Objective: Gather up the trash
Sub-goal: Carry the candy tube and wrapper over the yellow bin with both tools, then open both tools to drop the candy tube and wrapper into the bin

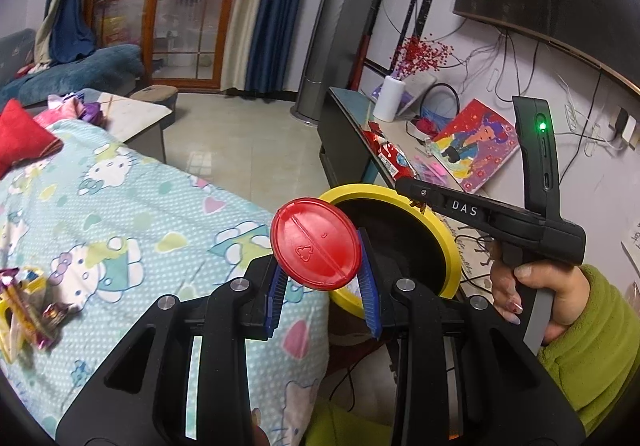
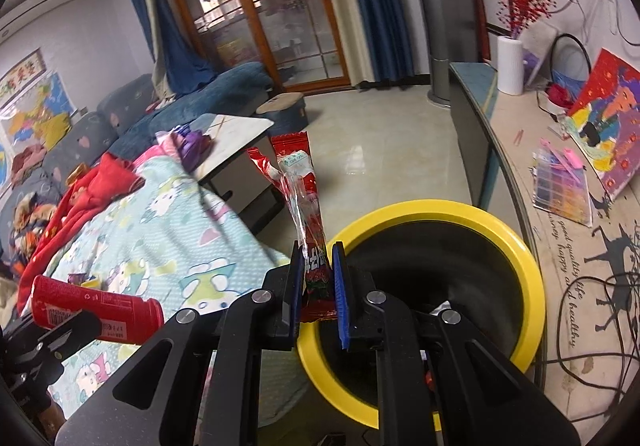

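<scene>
My left gripper (image 1: 320, 252) is shut on a red plastic bottle (image 1: 316, 244), seen end-on, just left of a black bin with a yellow rim (image 1: 372, 190). In the right wrist view the same bottle (image 2: 96, 308) lies level in the left gripper (image 2: 76, 326) over the quilt. My right gripper (image 2: 316, 278) is shut on a red snack wrapper (image 2: 310, 206) that stands upright, at the left edge of the bin's rim (image 2: 440, 206). The right gripper (image 1: 404, 182) also shows above the bin's far rim. Several loose candy wrappers (image 1: 28, 302) lie on the quilt.
A Hello Kitty quilt (image 1: 140, 206) covers the surface to the left. A long cabinet (image 2: 516, 182) on the right carries a white vase (image 2: 510, 64), a painting (image 2: 612, 118) and cables. A low table (image 2: 236, 134) and sofa stand beyond, with tiled floor between.
</scene>
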A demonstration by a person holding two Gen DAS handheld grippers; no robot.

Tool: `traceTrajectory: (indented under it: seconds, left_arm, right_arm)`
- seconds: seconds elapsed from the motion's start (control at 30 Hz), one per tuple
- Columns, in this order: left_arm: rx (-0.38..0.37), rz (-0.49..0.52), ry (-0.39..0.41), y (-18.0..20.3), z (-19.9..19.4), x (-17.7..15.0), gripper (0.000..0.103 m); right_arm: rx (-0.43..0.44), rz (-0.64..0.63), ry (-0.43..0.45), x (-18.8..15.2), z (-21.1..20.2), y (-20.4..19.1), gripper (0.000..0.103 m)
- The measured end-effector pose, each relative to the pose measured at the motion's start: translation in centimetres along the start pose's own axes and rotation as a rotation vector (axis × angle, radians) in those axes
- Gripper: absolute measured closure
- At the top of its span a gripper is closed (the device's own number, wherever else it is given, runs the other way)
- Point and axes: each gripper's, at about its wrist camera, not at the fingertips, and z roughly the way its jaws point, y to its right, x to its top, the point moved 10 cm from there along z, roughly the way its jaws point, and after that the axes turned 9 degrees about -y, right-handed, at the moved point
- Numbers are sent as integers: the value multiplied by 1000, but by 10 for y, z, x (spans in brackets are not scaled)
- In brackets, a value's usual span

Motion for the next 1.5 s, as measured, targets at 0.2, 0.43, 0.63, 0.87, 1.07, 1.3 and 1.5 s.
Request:
traceTrajectory:
  seconds: [0.2,0.43,0.63,0.87,1.07,1.3,1.5]
  left_arm:
    - [-10,26,-10,14,14,4,78]
    - [-38,47,-29,31,32,4,78]
    - [-51,76,-45,47,52,4,78]
    - [-78,99,-73,63,76,1,78]
    - [-103,106,-109,72,99,-7,78]
    - [-124,95,-161,76,121,-18,78]
    - [-126,89,-191,75,134,-18,78]
  right_arm:
    - [-16,49,2,0,-2,24,89]
    - [-26,100,-14,-4,0,48,89]
    - [-37,146,-34,-8,4,70,89]
    - [-52,207,-52,-15,9,96,88]
    - [-60,244,-61,-19,12,112,87]
    - [-59,284,-79,-24,20,123,87]
    - [-56,303,-90,-27,24,127,85]
